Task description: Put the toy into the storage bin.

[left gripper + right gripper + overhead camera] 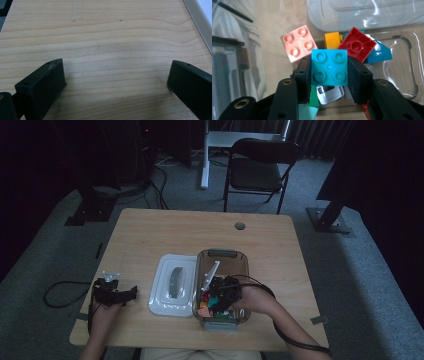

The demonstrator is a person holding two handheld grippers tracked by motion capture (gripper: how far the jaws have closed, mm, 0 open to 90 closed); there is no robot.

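Squarely gripped, turquoise four-stud brick (329,67), glossy, studs up, right gripper (329,75)

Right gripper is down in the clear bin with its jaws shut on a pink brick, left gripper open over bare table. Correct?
Not quite: the brick between the right gripper's jaws is teal, as the right gripper view shows; the pink brick lies loose behind it. The bin and the open left gripper are as stated.

The room is dim. A light wooden table (150,227) stands on grey carpet (360,270). Beyond it sits a black folding chair (257,167), with a white desk leg (204,155) nearby and dark curtains (320,135) behind.
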